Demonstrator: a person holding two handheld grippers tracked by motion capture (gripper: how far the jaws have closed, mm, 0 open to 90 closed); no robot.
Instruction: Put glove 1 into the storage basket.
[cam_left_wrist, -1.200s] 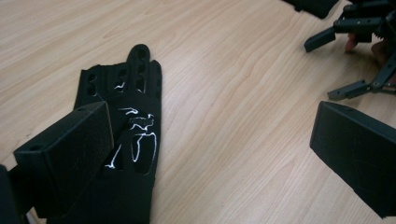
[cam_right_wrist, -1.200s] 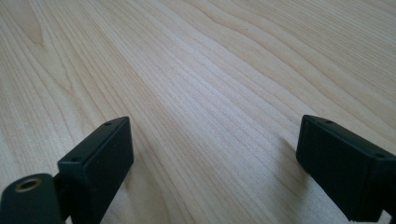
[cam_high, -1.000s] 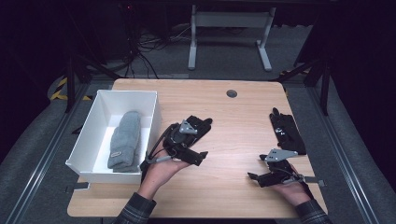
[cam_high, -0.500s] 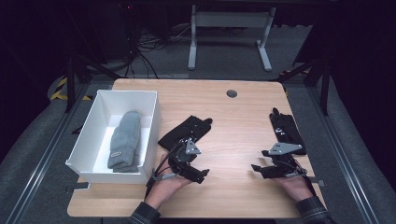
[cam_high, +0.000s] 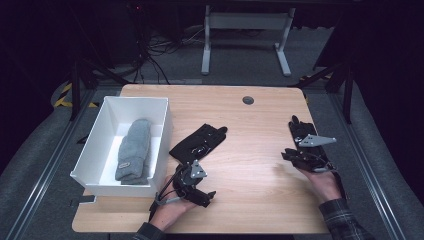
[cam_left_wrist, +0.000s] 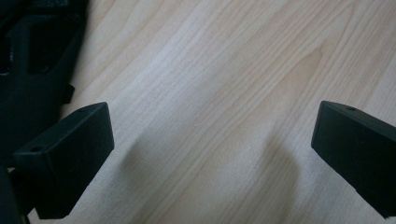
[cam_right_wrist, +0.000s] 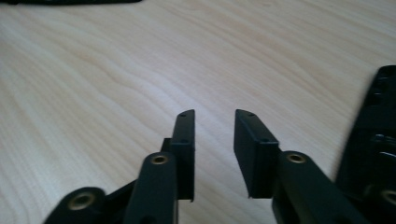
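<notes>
At the near edge of the pale wooden tabletop (cam_high: 250, 150), the person's left hand (cam_high: 167, 212) comes up from below and holds the left gripper (cam_high: 202, 197) low over the wood, its jaws pointing to the right along the near edge; in the left gripper view they stand wide apart with only bare wood grain between them. A flat black fabric glove (cam_high: 197, 142) lies just beyond this gripper, near the tabletop's middle and close beside the box. On the other side the right hand (cam_high: 325, 185), in a plaid sleeve (cam_high: 345, 220), holds the right gripper (cam_high: 290, 156) with its jaws aimed inward; they have just been closing and now leave a narrow gap with nothing in it, as the right gripper view shows. A second black glove (cam_high: 299, 131) lies just past that gripper, by the right edge. To the left sits a white rectangular box (cam_high: 95, 145) with a grey knitted mitten (cam_high: 132, 150) lying lengthwise inside. A small round dark grommet (cam_high: 248, 100) marks the far side of the tabletop. Beyond it the room is dark, with grey floor (cam_high: 240, 60), the white legs of another table (cam_high: 245, 45) and tangled cables (cam_high: 150, 47).
</notes>
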